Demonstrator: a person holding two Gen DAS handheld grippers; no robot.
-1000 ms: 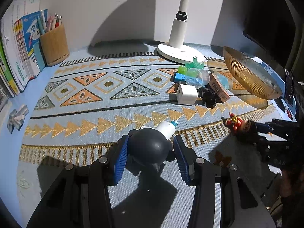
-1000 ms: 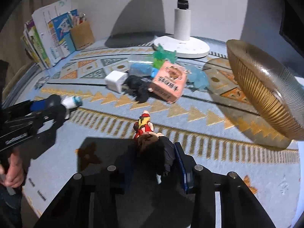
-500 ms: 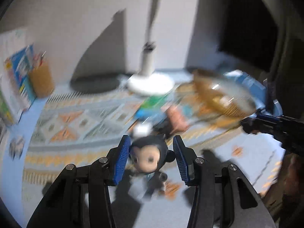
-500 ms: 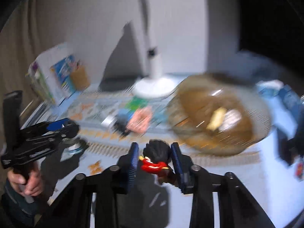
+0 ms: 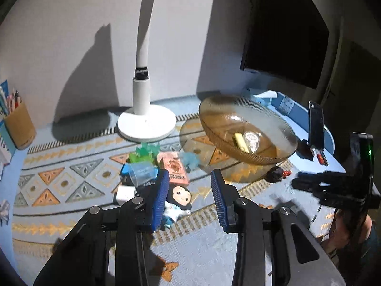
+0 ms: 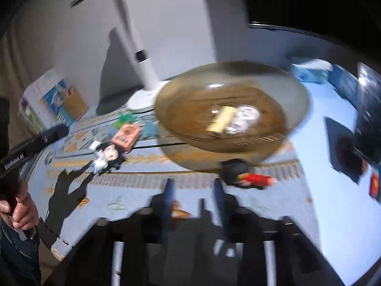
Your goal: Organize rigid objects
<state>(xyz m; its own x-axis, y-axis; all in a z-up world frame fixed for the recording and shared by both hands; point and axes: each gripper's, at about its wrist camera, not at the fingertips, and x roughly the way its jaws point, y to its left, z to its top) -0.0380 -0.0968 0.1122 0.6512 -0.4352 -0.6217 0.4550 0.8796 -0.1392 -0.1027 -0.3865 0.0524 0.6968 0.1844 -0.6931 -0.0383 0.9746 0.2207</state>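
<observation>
1. Between our left gripper's (image 5: 190, 196) spread jaws, close to the left pad, the black-haired doll (image 5: 178, 202) lies on the patterned mat (image 5: 71, 183); beyond, the amber glass bowl (image 5: 247, 131) holds a yellow block (image 5: 241, 142) and a clear round piece (image 5: 251, 140).
2. Ahead of our right gripper (image 6: 194, 197), jaws apart and empty, the red-clad figure (image 6: 245, 174) lies just right of the right finger, below the bowl (image 6: 232, 109).

You face a patterned rug (image 5: 71, 181). A white lamp base (image 5: 146, 125) stands at the far middle. A brown pencil holder (image 5: 17, 125) sits far left. A dark monitor (image 5: 285, 40) hangs far right.
</observation>
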